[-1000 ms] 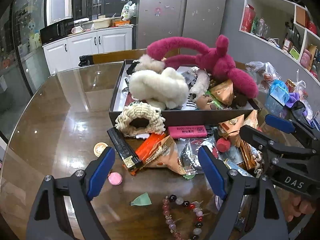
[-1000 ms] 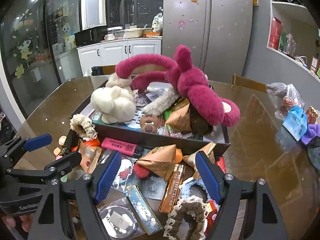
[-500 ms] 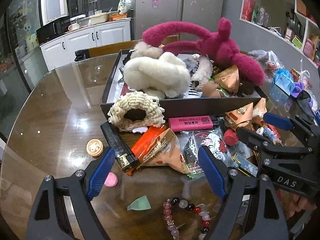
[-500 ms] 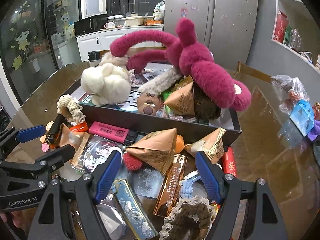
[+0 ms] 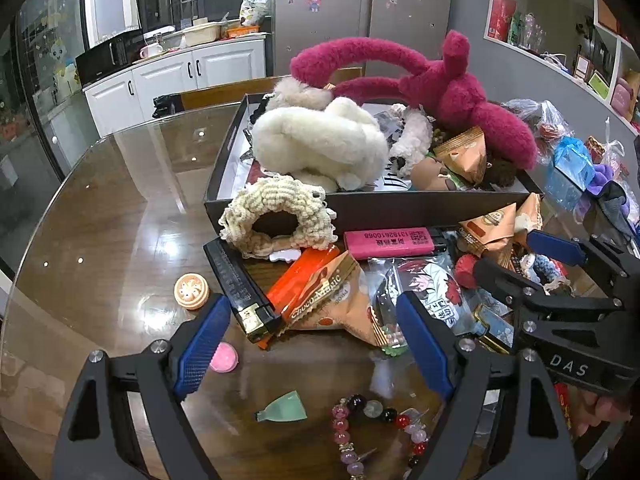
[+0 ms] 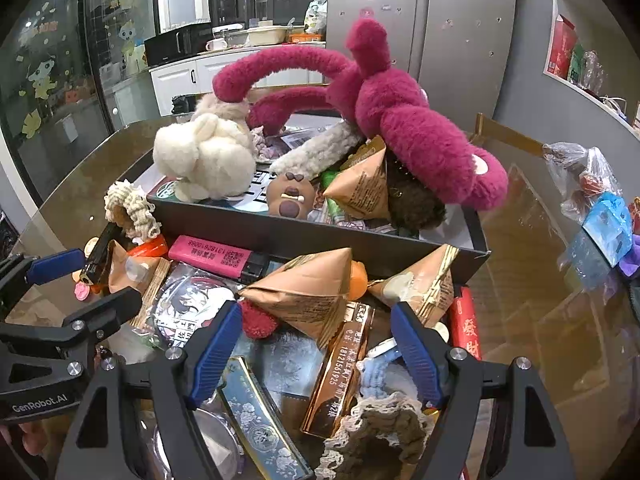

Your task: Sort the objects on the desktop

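Observation:
A black tray holds a magenta plush, a white fluffy toy and snack packs. In front of it lie a cream scrunchie, a pink lighter, an orange lighter, a black lighter and a Choco snack pack. My left gripper is open and empty, just above the snack pack. My right gripper is open and empty over a bronze triangular pack, a gold bar and a blue floral case.
A bead bracelet, a green chip, a pink disc and a tan round cookie lie on the glossy brown table. Bags and a blue box sit at the right. The right gripper shows in the left wrist view.
Both grippers have moved forward and lower toward the pile in front of the tray. Their jaws have stayed open and the objects have not moved.

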{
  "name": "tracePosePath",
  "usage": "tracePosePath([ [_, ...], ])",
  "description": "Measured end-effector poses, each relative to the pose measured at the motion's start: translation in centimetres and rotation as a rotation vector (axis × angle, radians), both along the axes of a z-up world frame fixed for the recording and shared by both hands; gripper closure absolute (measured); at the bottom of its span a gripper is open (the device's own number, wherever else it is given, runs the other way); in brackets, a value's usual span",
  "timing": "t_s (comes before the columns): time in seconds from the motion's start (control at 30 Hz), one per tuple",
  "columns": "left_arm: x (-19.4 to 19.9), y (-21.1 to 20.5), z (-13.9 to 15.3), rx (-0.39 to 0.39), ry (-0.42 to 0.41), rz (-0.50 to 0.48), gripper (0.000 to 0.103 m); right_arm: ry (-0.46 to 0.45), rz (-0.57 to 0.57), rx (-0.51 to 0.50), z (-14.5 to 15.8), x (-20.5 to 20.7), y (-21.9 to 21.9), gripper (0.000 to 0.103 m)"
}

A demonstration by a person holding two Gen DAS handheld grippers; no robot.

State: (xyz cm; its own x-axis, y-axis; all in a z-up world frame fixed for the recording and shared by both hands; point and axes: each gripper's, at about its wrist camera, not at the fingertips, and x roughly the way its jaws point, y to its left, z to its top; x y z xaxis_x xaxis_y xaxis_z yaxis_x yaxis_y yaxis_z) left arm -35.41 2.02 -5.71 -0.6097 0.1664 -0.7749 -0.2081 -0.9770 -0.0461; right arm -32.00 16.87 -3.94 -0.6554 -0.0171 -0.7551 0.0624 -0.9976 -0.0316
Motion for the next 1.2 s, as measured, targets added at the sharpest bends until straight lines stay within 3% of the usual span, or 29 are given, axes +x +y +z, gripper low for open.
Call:
tracePosePath([
  [0.33, -0.5, -0.3, -0.9, 0.014, -0.019, 0.012, 0.019, -0.010, 0.003, -0.009, -0.5, -0.5, 0.0, 0.024],
  [0.47, -0.8, -0.6, -1.4, 0.028, -0.037, 0.012, 0.031, -0.015, 0.000, -0.009, -0.6, -0.6, 0.1, 0.026],
  [0.53, -0.8, -0.5, -1.5, 0.034, -0.041, 0.004, 0.033, -0.028, 0.004, -0.029, -0.8, -0.8, 0.3, 0.046],
  [0.6, -0.7, -0.2, -1.6, 0.022, -0.037, -0.001, 0.034, -0.058, 0.011, -0.034, -1.3, -0.9, 0.3, 0.058],
  [0.77, -0.6, -0.1, -1.6, 0.011, -0.032, -0.004, 0.042, -0.057, 0.028, -0.021, -0.9, -0.7, -0.2, 0.060],
  [0.8, -0.6, -0.2, -1.5, 0.014, -0.030, -0.001, 0.051, -0.056, 0.029, -0.027, -0.9, -0.7, -0.1, 0.060],
  [0.83, -0.6, -0.3, -1.4, 0.021, -0.027, -0.002, 0.080, -0.055, 0.029, -0.034, -0.8, -0.7, 0.0, 0.060],
  [0.9, -0.7, -0.5, -1.4, 0.053, -0.042, -0.003, 0.080, -0.054, 0.030, -0.045, -0.6, -0.6, 0.1, 0.061],
  [1.17, -0.5, -0.2, -1.3, 0.046, -0.039, -0.022, 0.081, -0.025, 0.043, -0.075, 0.5, -0.2, 0.2, 0.071],
  [1.2, -0.5, -0.2, -1.3, 0.046, -0.039, -0.021, 0.081, -0.022, 0.041, -0.072, 0.5, -0.2, 0.2, 0.088],
])
